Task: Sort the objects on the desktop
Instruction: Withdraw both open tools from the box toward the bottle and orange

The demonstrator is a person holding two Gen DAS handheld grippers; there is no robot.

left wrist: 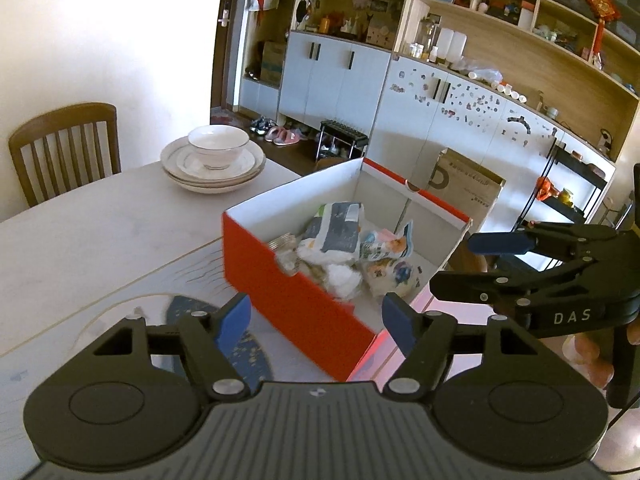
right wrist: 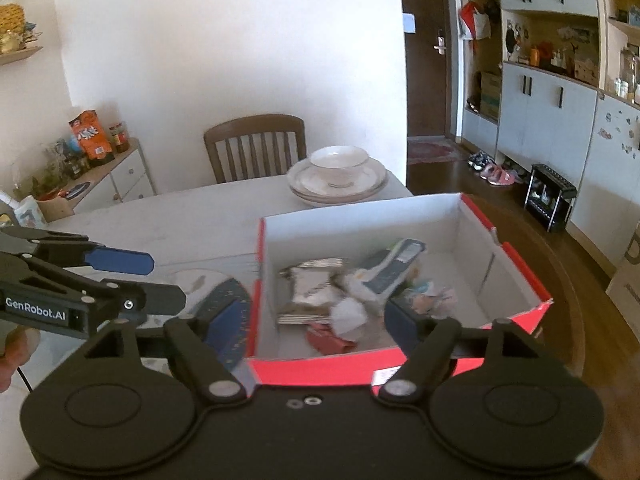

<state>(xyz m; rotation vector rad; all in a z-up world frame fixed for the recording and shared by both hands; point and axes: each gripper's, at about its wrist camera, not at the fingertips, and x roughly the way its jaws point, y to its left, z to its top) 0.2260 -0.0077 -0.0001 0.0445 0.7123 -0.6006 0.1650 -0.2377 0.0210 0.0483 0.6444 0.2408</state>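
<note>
A red cardboard box (right wrist: 400, 364) with white inner walls sits at the pale worktop's (left wrist: 100, 232) edge, holding crumpled snack packets (left wrist: 340, 236) (glossy, soft-sided). Both left tongs (left wrist: 316, 320) and right tongs (right wrist: 316, 320) gape wide, blue pads bare, gripping nothing. Stacked porcelain plates (left wrist: 212, 176) carry a round bowl (left wrist: 218, 144) beyond.

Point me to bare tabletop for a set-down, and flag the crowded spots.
Free: the pale tabletop between the chair, the stacked plates and the red box. Inside the box, only the far right floor is bare. Crowded: packets fill its middle, and a dark mat lies left of it.
</note>
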